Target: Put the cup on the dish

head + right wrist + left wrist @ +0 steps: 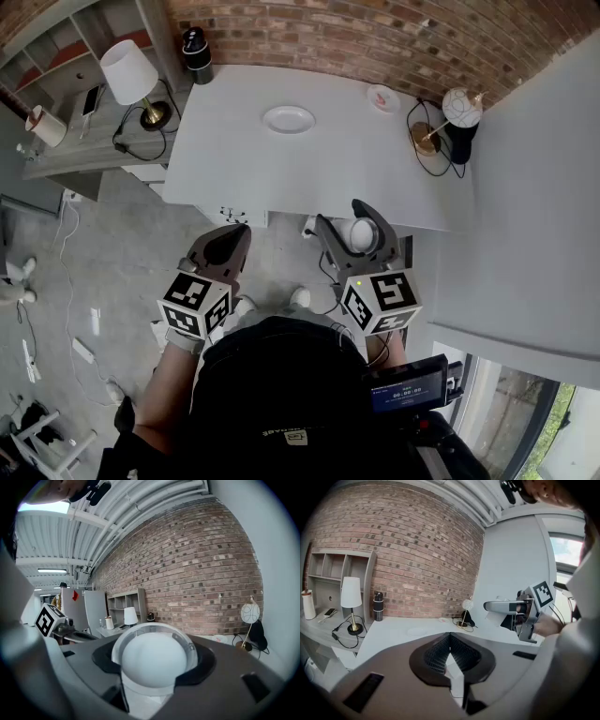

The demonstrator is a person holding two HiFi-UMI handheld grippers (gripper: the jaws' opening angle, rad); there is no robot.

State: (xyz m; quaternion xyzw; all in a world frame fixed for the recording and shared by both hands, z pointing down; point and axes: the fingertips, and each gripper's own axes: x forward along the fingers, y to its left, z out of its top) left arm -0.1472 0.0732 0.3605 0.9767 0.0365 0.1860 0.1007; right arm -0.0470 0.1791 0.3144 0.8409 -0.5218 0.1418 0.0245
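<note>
White counter (328,178) is sitting under brick wall (375,37), dish (289,119) at 11 o'clock from me. I'm clamping the cup (359,234) in right gripper (345,219) jaws; left gripper (234,231) jaws are sitting together, empty.

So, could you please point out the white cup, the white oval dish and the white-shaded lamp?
white cup (360,234): head view, its body.
white oval dish (289,119): head view, its centre.
white-shaded lamp (127,70): head view, its shade.
</note>
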